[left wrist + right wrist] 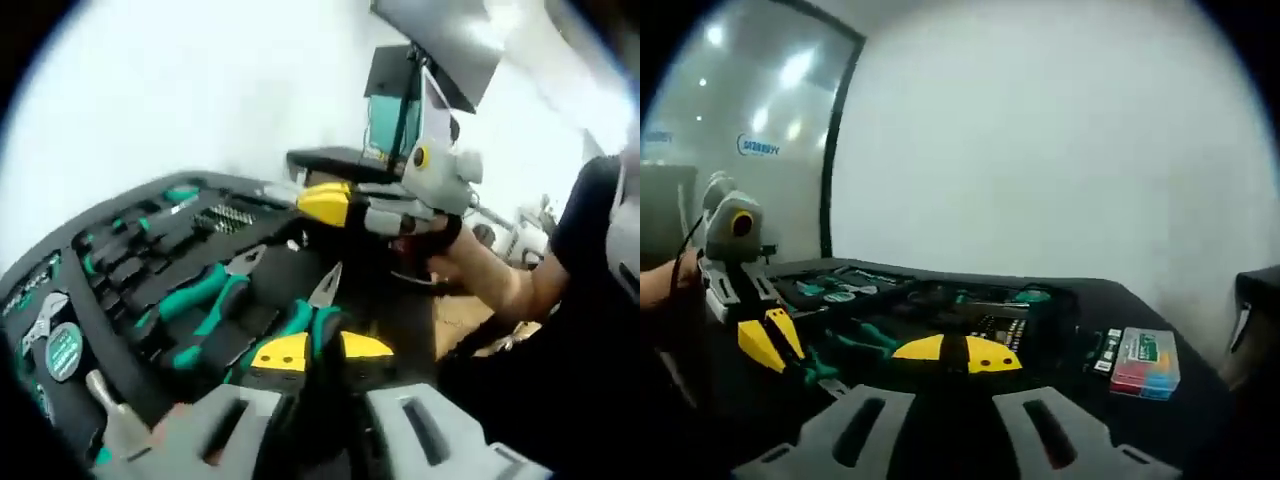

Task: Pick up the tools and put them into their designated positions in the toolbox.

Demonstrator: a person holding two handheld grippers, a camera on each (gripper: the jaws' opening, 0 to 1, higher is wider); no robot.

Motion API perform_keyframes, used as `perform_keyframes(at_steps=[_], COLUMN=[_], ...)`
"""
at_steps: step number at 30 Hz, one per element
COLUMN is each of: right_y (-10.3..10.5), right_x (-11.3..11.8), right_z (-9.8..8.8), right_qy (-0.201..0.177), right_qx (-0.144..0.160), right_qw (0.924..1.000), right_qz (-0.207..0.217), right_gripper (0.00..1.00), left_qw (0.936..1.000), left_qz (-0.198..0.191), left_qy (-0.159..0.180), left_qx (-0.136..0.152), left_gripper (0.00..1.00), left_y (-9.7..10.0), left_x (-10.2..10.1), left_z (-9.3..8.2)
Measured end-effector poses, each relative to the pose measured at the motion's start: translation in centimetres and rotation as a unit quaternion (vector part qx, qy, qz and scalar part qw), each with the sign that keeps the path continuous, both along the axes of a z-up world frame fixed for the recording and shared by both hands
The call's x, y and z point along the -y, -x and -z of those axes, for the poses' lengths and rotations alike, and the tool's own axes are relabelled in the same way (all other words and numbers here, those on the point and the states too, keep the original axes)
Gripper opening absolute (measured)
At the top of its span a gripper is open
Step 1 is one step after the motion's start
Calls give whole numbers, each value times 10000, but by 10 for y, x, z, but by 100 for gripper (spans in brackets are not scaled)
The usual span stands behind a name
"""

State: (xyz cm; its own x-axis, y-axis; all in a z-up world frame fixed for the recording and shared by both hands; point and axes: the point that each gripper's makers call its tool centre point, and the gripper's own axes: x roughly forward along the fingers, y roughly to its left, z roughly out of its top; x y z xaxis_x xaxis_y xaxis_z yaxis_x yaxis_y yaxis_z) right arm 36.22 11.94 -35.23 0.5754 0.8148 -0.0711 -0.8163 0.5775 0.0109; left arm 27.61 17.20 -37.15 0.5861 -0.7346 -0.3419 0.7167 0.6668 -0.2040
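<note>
Two tongs: mine, both over the toolbox.
Left tongs: yellow tips clenched on green-handled pliers, just above the foam tray.
Right tongs: tips together, grasping nothing I can see.
More pliers: seated in their slots.
Bit case: on worktop, beside the toolbox.

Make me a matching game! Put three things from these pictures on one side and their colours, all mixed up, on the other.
Things:
1. handles of the pliers lying in the black toolbox tray
2. tips of the left gripper's fingers
3. small plastic box of sorted parts on the black table

Colours:
A. yellow
B. clear with red and blue inside
C. teal green and black

Pairs: 1-C, 2-A, 3-B
</note>
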Motion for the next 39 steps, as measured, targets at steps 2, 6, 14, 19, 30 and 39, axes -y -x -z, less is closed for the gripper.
perform_keyframes(at_steps=[2, 6, 14, 19, 30, 39], right_y=[20, 35, 38, 34, 38, 36], right_x=[-19, -41, -40, -39, -39, -40], right_z=[4, 34, 39, 43, 39, 39], right_qy=[636, 1375, 1650, 1296, 1750, 1928], right_qx=[325, 261, 216, -355, 530, 434], right_qw=[9970, 9886, 9841, 9891, 9830, 9800], right_qz=[-300, -549, -616, -604, -184, -212], right_gripper=[0, 0, 0, 0, 0, 0], left_qw=[9980, 9955, 9914, 9892, 9726, 9601], left_qz=[-421, -731, -745, -729, -757, -643], left_qy=[446, -583, -1048, -1230, -2037, -2608], left_qx=[132, -155, 249, 313, 819, 775], left_gripper=[5, 3, 1, 0, 0, 0], left_y=[-1, 7, 2, 4, 4, 10], left_x=[-14, -35, -36, -35, -34, -26], left_z=[-14, 23, 27, 31, 31, 35])
